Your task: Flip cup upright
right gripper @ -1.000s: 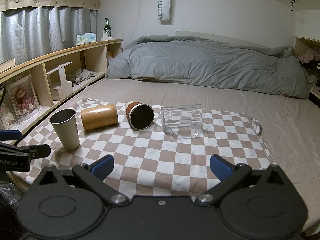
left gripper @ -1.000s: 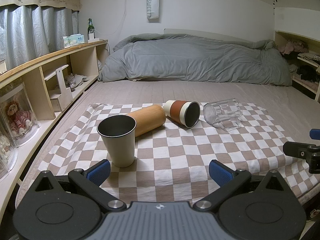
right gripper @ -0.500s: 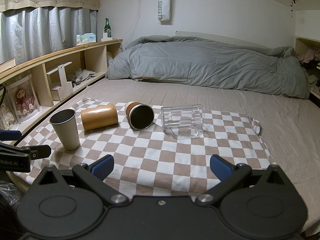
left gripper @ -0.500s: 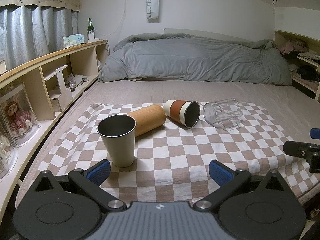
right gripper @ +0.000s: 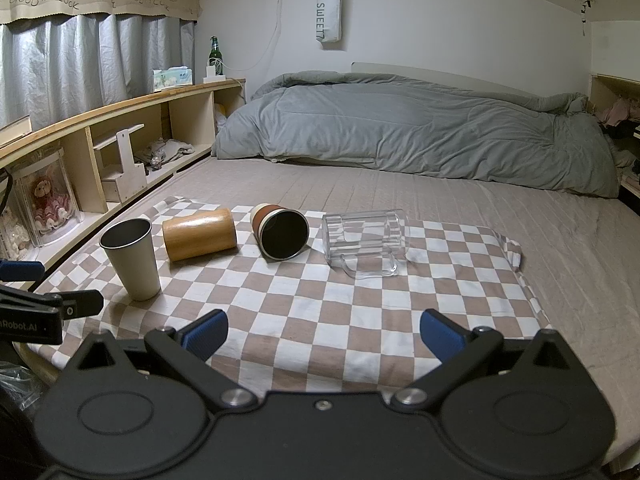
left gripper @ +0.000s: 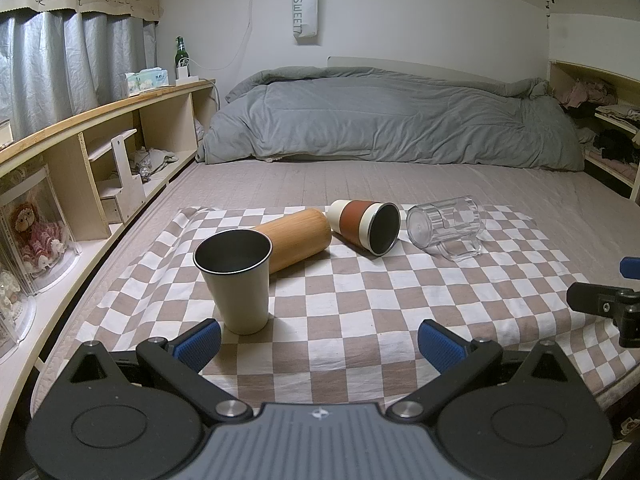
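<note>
Four cups sit on a checked cloth on the bed. A steel cup stands upright at the left; it also shows in the right wrist view. A bamboo cup, a brown-and-cream cup and a clear glass mug lie on their sides. My left gripper is open and empty, just in front of the steel cup. My right gripper is open and empty, short of the cups.
A wooden shelf with boxes and dolls runs along the left. A grey duvet lies at the far end of the bed. Shelves with clothes stand at the right. The cloth's near edge hangs at the bed's front.
</note>
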